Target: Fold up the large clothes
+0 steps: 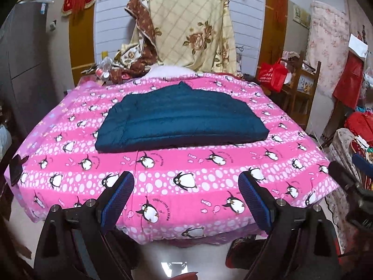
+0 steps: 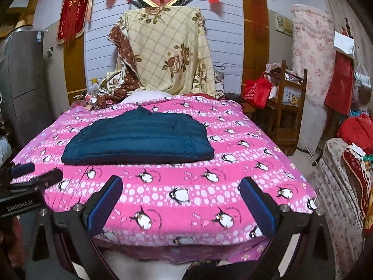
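A dark teal quilted jacket lies folded into a flat rectangle on the pink penguin-print bedspread; it also shows in the right wrist view. My left gripper is open and empty, held back over the bed's near edge, well short of the jacket. My right gripper is open and empty too, over the near edge of the bedspread. The left gripper also shows at the left edge of the right wrist view.
A floral cream sheet hangs behind the bed's far end. A wooden rack with a red bag stands to the right. A grey cabinet stands to the left. Piled fabrics crowd the right side.
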`<state>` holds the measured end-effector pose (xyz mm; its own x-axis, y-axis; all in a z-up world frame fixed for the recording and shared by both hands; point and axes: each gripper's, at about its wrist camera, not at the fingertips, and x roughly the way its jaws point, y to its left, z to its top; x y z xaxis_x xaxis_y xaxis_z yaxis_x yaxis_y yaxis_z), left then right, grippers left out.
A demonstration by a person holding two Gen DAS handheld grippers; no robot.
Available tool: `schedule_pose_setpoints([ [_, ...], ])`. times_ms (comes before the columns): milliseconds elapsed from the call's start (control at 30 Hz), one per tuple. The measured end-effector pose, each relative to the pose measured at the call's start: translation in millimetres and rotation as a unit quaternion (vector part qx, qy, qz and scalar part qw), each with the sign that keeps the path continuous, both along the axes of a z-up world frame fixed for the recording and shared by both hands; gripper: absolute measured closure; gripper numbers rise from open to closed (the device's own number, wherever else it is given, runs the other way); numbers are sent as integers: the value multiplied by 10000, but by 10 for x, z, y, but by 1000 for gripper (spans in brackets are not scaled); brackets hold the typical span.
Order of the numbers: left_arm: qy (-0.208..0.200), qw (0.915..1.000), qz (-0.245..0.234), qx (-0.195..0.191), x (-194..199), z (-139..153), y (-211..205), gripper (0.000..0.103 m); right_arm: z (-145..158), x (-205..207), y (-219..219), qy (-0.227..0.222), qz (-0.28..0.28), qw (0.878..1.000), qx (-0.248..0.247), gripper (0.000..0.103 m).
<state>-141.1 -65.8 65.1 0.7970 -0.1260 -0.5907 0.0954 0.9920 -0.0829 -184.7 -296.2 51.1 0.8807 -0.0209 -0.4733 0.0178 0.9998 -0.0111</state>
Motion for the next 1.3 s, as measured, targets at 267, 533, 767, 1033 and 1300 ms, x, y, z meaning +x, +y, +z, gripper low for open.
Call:
schedule_pose_setpoints([
  [267, -63, 9999, -49, 70, -11, 25, -67, 40, 65, -6, 14, -87, 49, 9999, -33, 1],
  [533, 52, 10000, 27, 15, 44, -21, -10, 40, 19, 69, 74, 6, 91, 9999, -80, 1],
  [767, 77, 10000, 22, -27, 48, -39, 34, 40, 23, 71, 149, 9, 143, 9997, -181, 1],
  [1033, 93, 9999, 55, -70, 51, -61, 54, 40, 28, 72, 169, 39, 112, 9997, -197, 1],
  [1300, 101, 9999, 72, -78, 46, -82, 45, 40, 12, 68, 206, 45, 133, 9997, -194, 1],
])
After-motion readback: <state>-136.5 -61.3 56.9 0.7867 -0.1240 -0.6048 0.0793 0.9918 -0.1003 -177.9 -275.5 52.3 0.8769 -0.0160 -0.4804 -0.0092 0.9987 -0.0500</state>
